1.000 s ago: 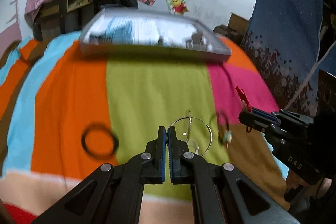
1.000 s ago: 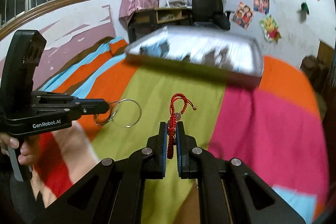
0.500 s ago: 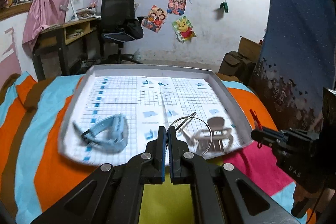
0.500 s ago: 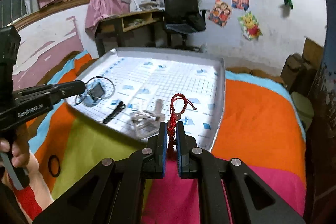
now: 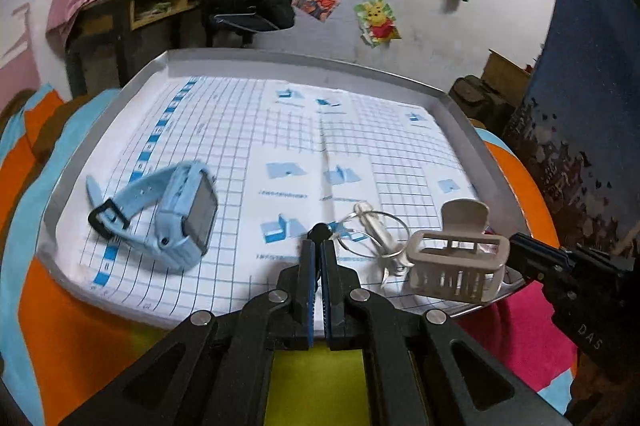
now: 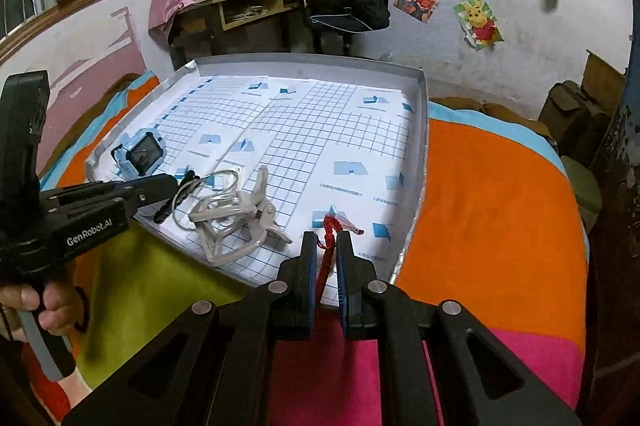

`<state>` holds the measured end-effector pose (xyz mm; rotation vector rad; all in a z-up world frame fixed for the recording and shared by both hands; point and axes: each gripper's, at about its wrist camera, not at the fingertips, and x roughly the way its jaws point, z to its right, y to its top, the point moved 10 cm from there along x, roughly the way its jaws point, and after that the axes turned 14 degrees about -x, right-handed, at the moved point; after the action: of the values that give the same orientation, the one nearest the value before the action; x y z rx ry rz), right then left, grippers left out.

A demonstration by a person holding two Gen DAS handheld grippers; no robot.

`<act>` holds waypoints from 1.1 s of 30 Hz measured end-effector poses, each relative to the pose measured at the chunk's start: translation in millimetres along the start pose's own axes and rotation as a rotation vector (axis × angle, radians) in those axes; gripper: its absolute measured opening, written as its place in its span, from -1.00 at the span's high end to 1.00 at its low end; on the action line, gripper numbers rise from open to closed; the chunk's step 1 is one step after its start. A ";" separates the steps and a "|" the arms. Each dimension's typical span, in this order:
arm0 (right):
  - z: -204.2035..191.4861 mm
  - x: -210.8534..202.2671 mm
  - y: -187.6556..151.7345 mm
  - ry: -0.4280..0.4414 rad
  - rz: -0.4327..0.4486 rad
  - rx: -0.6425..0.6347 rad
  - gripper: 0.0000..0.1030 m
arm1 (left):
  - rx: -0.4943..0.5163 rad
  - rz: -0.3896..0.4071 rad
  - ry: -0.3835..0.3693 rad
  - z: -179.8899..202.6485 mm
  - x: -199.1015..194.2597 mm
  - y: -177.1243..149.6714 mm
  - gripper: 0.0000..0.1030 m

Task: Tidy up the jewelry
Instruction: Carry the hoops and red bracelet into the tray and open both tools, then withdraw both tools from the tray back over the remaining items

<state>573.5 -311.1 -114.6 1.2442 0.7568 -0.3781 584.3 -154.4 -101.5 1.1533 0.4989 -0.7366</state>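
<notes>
Red bracelet [image 6: 327, 250] now hangs loose between right hand-held gripper's [image 6: 325, 254] parted fingers; left one [image 5: 319, 254] stays nearly closed.

Dim room, paper-lined tray [image 5: 120, 94] brightest; strong fisheye bending, dark vignette at corners; focus mostly sharp.

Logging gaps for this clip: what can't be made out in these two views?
- Right tool: whether its fingers grip the red cord bracelet; the gap looks wide.
- Left tool: what it pinches; only a black tip shows.
- Left wrist view: right tool's tip hidden behind the hair claw clip.
</notes>
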 end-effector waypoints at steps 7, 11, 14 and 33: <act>3.9 -20.9 0.4 -0.047 0.047 0.000 0.56 | -0.034 0.044 -0.013 -4.4 -17.5 5.6 0.28; 8.0 -56.5 7.7 -0.084 0.131 0.029 0.29 | -0.056 0.149 -0.050 -0.2 -54.4 13.1 -0.37; 7.9 -89.1 14.4 -0.110 0.205 0.030 0.14 | -0.055 0.192 -0.068 4.0 -79.4 16.2 -0.56; -67.2 -296.0 -14.3 -0.168 0.569 0.033 -0.94 | -0.030 0.505 -0.101 -9.8 -288.3 -38.7 -1.00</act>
<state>335.1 -292.8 72.9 1.3778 0.2325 -0.0264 362.7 -78.1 71.1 1.1452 0.1202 -0.3445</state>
